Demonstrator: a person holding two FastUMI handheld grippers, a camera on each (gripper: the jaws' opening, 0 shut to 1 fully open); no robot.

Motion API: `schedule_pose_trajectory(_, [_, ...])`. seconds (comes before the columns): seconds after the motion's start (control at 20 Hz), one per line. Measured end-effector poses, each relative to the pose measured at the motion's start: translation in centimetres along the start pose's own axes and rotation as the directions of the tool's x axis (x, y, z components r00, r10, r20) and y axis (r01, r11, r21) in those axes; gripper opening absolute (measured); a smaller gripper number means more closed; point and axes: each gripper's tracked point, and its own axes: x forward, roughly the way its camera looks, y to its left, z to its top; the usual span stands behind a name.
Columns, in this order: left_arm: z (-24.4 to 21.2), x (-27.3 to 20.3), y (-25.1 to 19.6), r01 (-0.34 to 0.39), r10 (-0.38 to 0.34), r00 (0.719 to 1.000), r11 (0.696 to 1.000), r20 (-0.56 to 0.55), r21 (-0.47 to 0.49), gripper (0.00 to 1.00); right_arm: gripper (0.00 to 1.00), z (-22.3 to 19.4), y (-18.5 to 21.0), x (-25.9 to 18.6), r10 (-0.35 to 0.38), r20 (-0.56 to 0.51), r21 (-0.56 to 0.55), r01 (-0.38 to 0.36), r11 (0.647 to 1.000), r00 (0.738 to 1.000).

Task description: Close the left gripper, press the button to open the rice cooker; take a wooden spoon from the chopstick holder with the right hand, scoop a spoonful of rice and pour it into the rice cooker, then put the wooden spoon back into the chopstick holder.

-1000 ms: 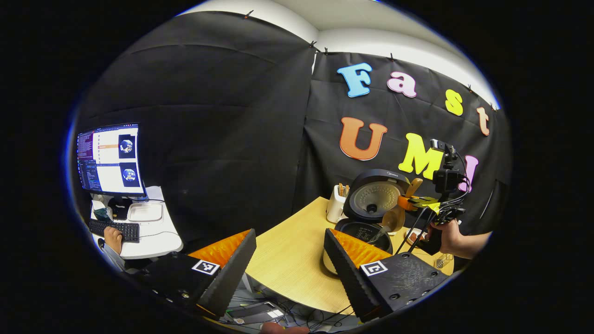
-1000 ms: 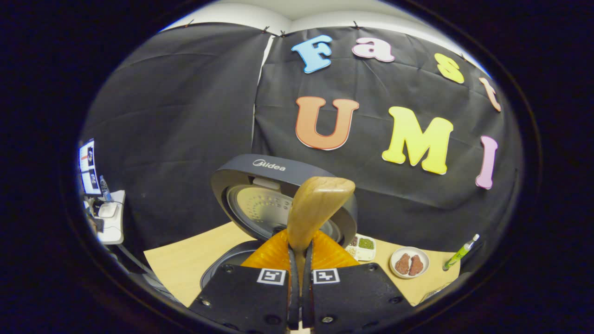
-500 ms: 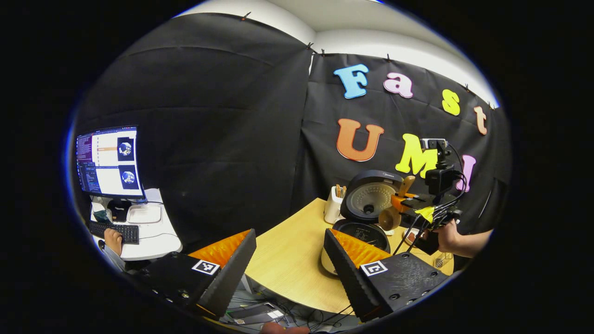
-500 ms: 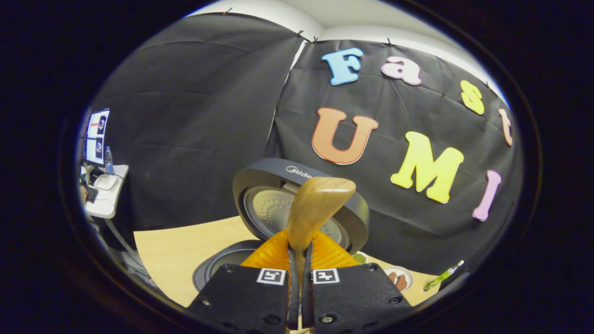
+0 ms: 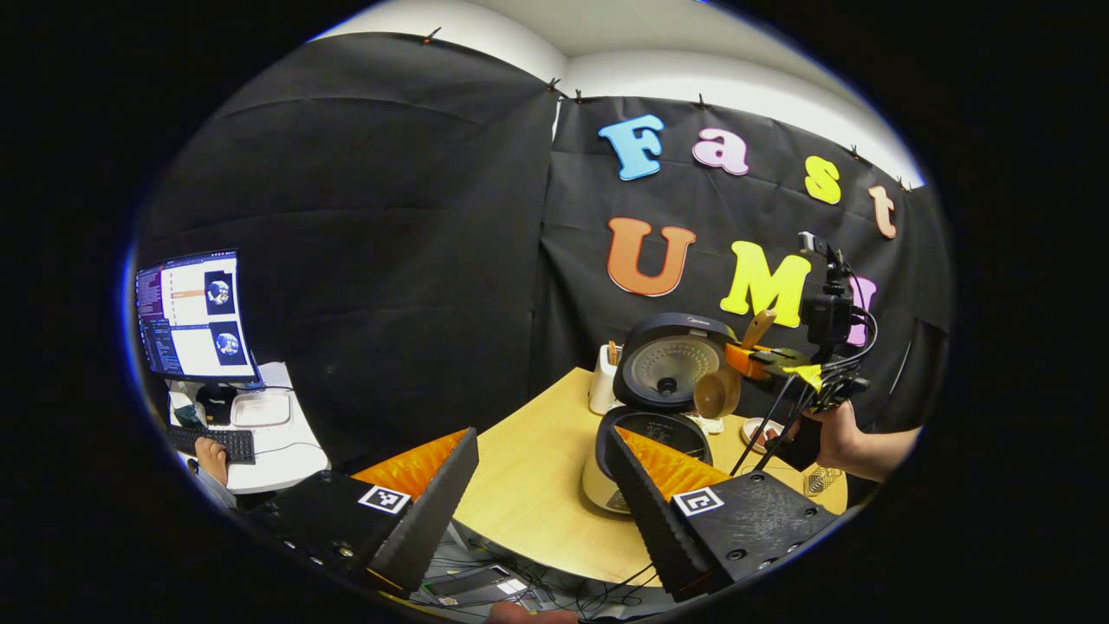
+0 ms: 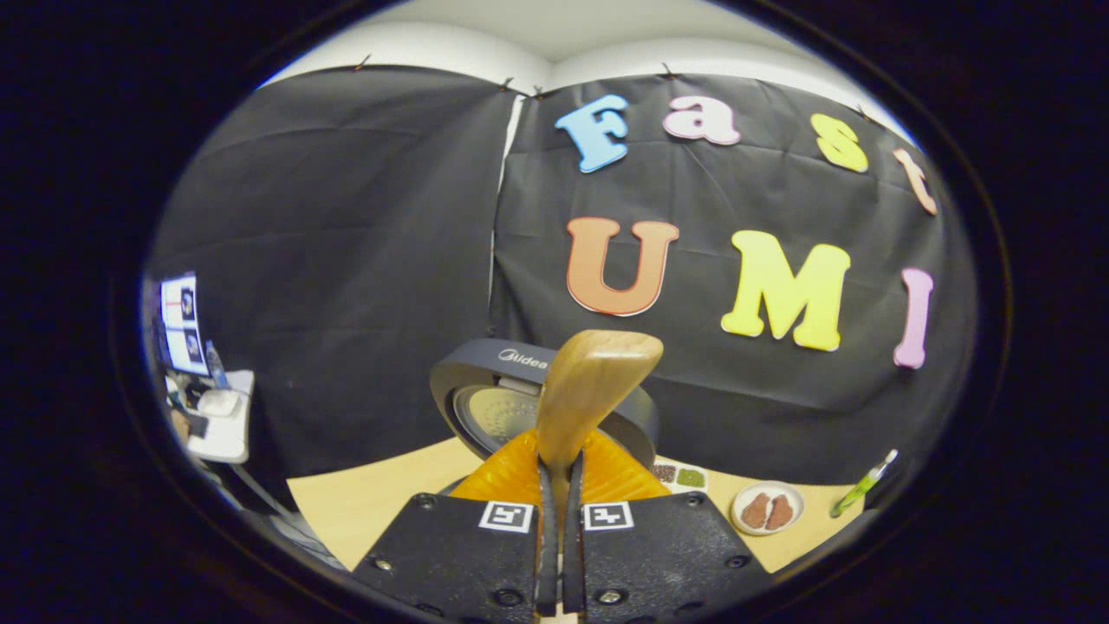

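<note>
Wood is what the right tongs [image 6: 559, 485] are clamped on: the wooden spoon [image 6: 589, 390], its handle pinched between both fingers, the upper end rising in front of the right gripper view's lens. From the left gripper view the same spoon [image 5: 723, 381] hangs bowl-down beside the raised lid of the rice cooker [image 5: 645, 416], held by the right tongs [image 5: 752, 360] with a hand [image 5: 836, 433] behind them.

A second ago the bowl was tipped low over the open pot; half a second ago it had lifted to lid height; now it is higher and a little clear of the pot's mouth. I read that as the pour being finished (no rice can be made out on the bowl from here, though it is small and far off), so what remains is the return to the chopstick holder [image 5: 604, 390], which stands on the counter [image 5: 528, 485] just beside the cooker, on its far-left side in the left gripper view. The spoon sits above and to the right of that holder, with the open lid between them, so the carry will likely have to pass in front of or over the lid.

The left tongs [image 5: 541, 485] stand wide, holding nothing, low over the counter's near edge.
</note>
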Motion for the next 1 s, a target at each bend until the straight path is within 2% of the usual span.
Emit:
schedule_pose_trajectory(0.1, [0.2, 0.1, -1.7, 0.023, -0.023, 1.0, 0.999, 0.001, 0.022, 0.95, 0.08, 0.4, -1.0, -1.4, 0.02, -0.002, 0.162, -0.019, 0.987, 1.0])
schedule_pose_trajectory(0.2, [0.5, 0.3, -3.6, 0.054, -0.054, 0.999, 0.997, 0.0, 0.049, 0.95, 0.08, 0.9, -3.0, -2.9, 0.028, -0.003, 0.312, -0.025, 0.95, 1.0])
schedule_pose_trajectory(0.35, [1.0, 0.5, -7.6, 0.121, -0.122, 0.993, 0.989, 0.002, 0.084, 0.95, 0.08, 1.5, -8.1, -5.5, -0.022, 0.003, 0.439, 0.018, 0.899, 1.0])
schedule_pose_trajectory(0.65, [0.6, 1.7, -16.5, 0.276, -0.275, 0.961, 0.953, -0.024, 0.128, 0.95, 0.08, -1.0, -20.8, -12.3, -0.203, -0.021, 0.552, 0.181, 0.814, 0.979])
schedule_pose_trajectory(0.8, [-0.1, 2.7, -20.8, 0.345, -0.344, 0.938, 0.927, -0.034, 0.15, 0.95, 0.08, -2.9, -27.6, -16.8, -0.317, -0.049, 0.556, 0.289, 0.779, 0.947])
schedule_pose_trajectory(1.0, [-0.6, 3.6, -25.1, 0.404, -0.401, 0.915, 0.902, -0.049, 0.151, 0.95, 0.08, -5.6, -36.7, -22.6, -0.459, -0.098, 0.517, 0.44, 0.734, 0.883])
